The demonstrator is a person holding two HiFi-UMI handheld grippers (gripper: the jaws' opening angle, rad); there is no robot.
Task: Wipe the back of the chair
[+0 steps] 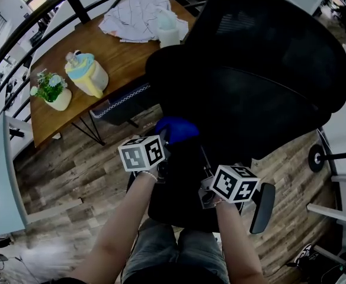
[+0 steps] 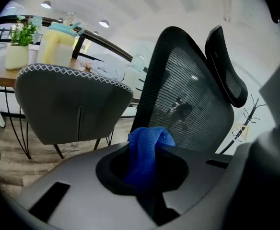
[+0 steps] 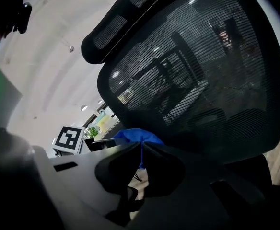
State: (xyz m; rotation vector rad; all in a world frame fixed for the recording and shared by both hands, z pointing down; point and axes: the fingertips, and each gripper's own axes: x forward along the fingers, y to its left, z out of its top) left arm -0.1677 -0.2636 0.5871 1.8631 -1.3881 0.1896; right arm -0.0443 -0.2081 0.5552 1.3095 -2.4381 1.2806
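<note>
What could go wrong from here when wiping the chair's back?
The blue cloth is bunched tight in the left gripper with little showing, so bare jaws might scrape the mesh back. The table stands close by; a hard push could knock the chair into the cup there.

The lower end of the crumpled blue cloth (image 2: 147, 147) is lost in the dark recess of the left tool (image 2: 145, 178). At the closed jaws of the right tool (image 3: 140, 155) only a thin blue edge is shown. In the head view both sets of jaws are hidden against the black mesh office chair (image 1: 262, 70), whose seat cannot be distinguished.
</note>
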